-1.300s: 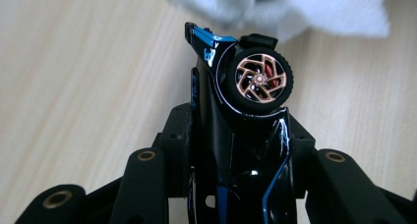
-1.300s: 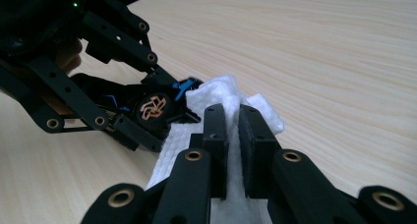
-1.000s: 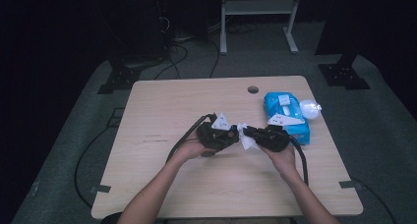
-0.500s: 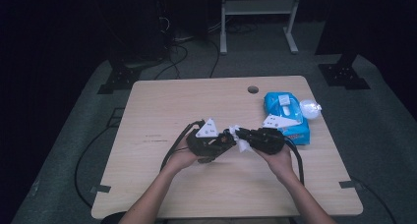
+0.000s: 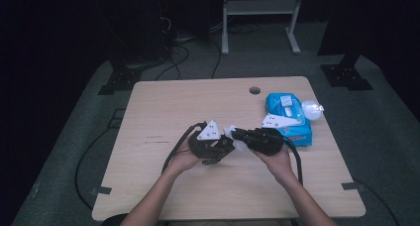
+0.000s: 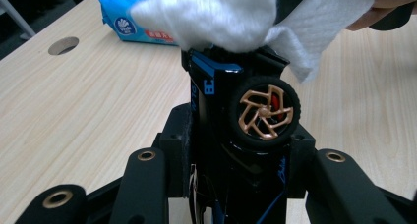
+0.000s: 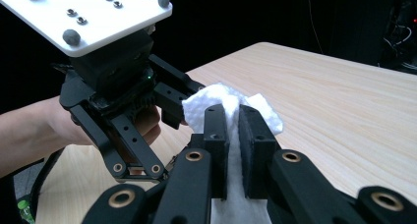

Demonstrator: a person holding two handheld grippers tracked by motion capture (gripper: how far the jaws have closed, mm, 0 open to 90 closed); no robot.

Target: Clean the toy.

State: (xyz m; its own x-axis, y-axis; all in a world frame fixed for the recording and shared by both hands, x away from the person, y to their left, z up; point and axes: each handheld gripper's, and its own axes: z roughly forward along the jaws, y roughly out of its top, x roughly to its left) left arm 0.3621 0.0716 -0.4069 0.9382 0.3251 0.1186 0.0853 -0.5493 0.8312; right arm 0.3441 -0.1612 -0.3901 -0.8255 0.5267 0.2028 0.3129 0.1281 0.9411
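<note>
Left gripper view: toy car [image 6: 236, 121] upright, nose-up.

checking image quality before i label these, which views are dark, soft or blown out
High view: table evenly lit, surroundings nearly black, hands small and slightly soft. Left gripper view: wipe close to the lens, bright and blurry, toy car wheel sharp. Right gripper view: black background, wipe bright but textured.

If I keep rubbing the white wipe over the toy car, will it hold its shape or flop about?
Probably floppy: the white wipe bunches and drapes over the toy car. It looks thin and fibrous, so it may snag on the wheel. The right gripper pinches it firmly.
</note>
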